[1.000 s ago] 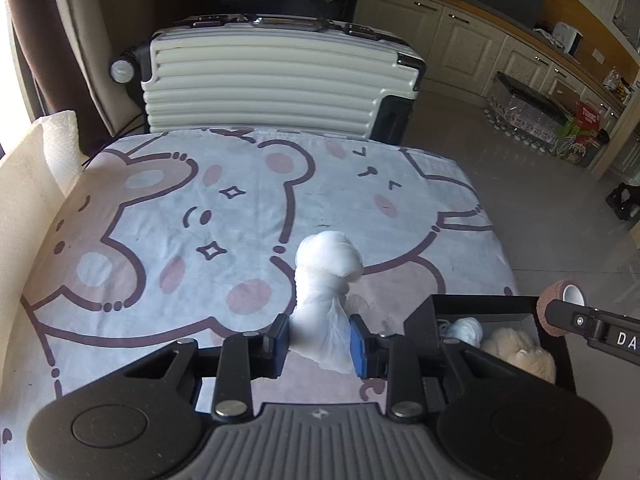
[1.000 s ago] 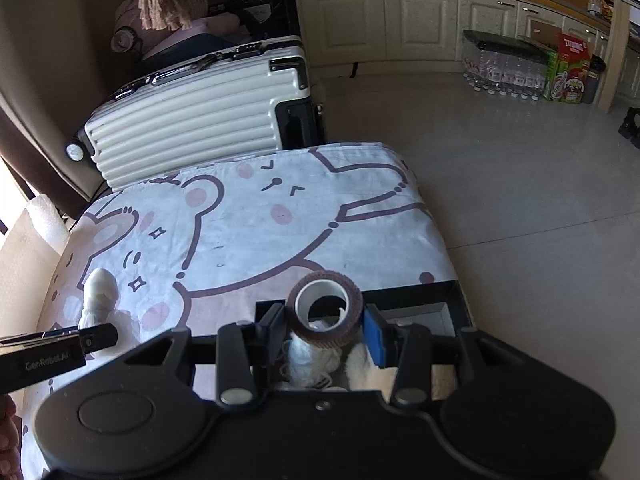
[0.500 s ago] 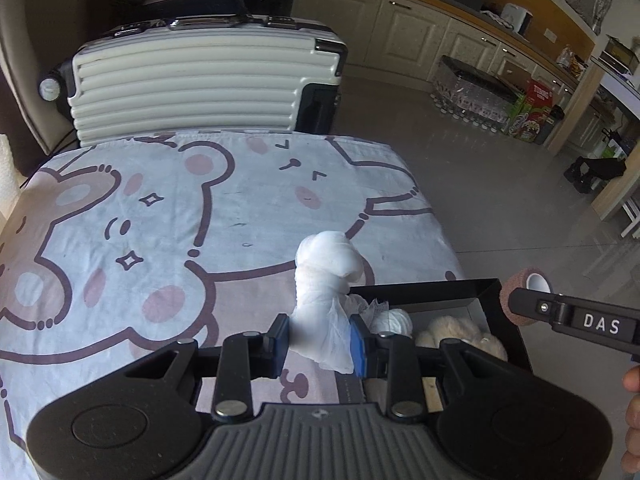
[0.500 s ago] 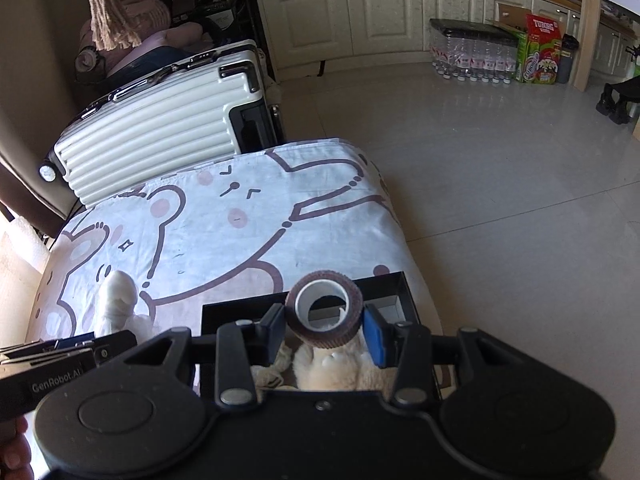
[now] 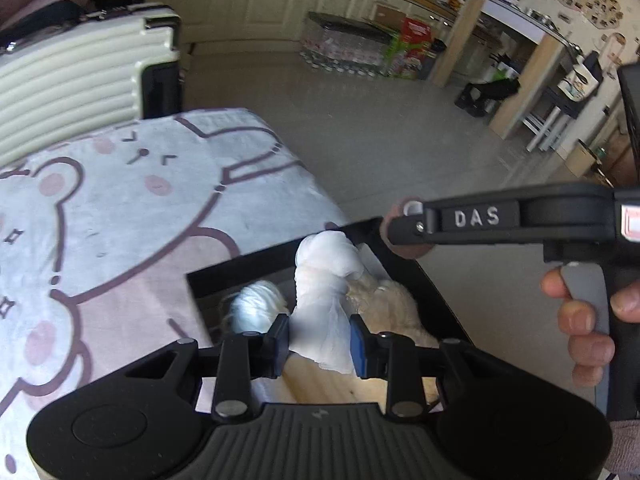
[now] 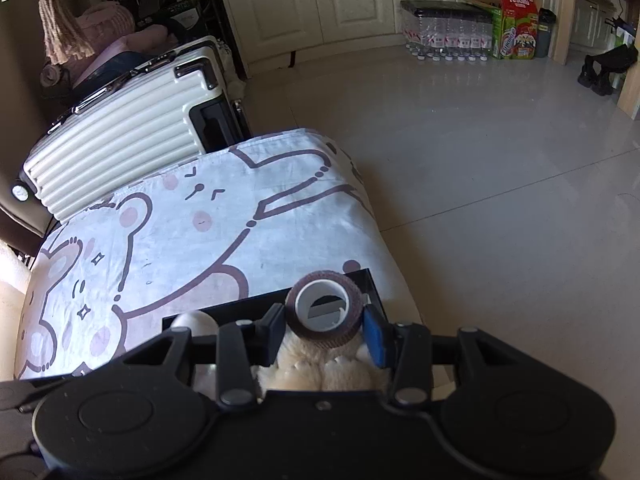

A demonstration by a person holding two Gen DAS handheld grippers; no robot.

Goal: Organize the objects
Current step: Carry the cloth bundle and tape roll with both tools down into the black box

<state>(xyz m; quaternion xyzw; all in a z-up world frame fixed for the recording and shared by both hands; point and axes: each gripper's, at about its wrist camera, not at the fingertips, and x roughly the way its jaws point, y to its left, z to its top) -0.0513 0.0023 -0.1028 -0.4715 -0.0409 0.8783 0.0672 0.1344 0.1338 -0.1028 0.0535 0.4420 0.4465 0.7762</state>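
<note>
While both tools are tilted down over a shallow black open-topped box (image 5: pixel 434 284), each is seen clamped on one item. At the lower centre of the left wrist view, the left hand-held gripper (image 5: pixel 319 338) is closed partway on a white knotted bundle of thin cloth or plastic (image 5: pixel 326 280), whose lower part is pinched between the blue pads while its knotted top stands upright above the box. In the box, a white fluffy ball (image 5: pixel 256 306) lies left of the bundle and a cream furry soft toy (image 5: pixel 396 308) lies to its right.

At the lower centre of the right wrist view, the right hand-held gripper (image 6: pixel 325 330) is closed partway on a roll of brown tape with a white core (image 6: pixel 324 308), held by its sides with the hole facing the camera. The roll is held above the cream toy, near the box's far right corner. In the left wrist view that same tool is seen from the side at the right edge of the frame, gripped by a person's hand (image 5: pixel 588 320).

The box rests at the near right edge of a bed covered by a white sheet printed with pink and brown cartoon bears (image 6: pixel 208 232). At the upper left, a cream ribbed hard-shell suitcase (image 6: pixel 120 132) lies on its side beyond the bed. Whether the bundle touches the box's contents cannot be told.
</note>
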